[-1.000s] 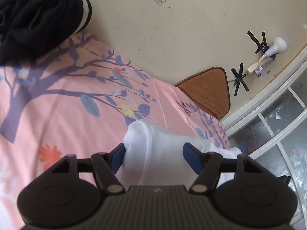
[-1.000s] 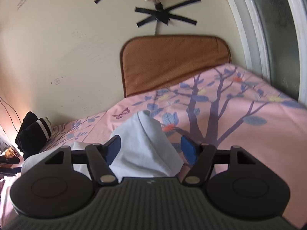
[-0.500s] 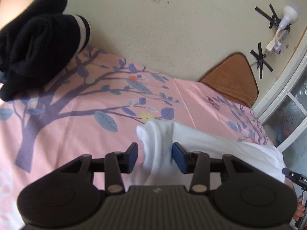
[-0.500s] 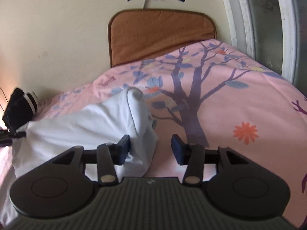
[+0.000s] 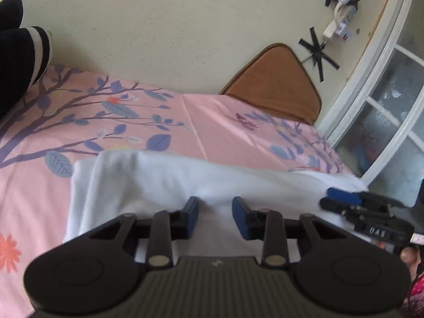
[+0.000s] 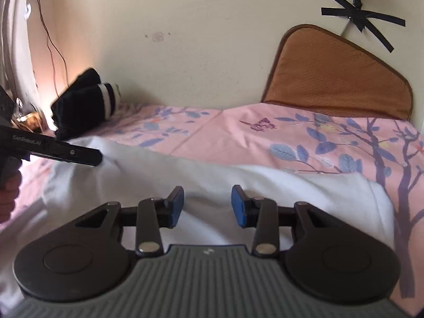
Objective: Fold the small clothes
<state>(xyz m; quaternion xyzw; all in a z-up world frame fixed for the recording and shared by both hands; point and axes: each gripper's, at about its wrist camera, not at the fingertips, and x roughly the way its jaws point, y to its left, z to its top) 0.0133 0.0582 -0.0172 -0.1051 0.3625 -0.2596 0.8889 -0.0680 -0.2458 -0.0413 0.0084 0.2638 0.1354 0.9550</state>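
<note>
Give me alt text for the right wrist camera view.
A white garment lies spread across a pink floral bedsheet, with the right claw closing over its near edge. Black folded clothing sits by the wall; the left claw enters left.

A white garment [image 5: 164,177] lies spread crosswise on the pink floral bed [image 5: 217,132], soft and rumpled, its far edge forming a raised fold, one end doubled over, reaching under both views' near edge.
</note>
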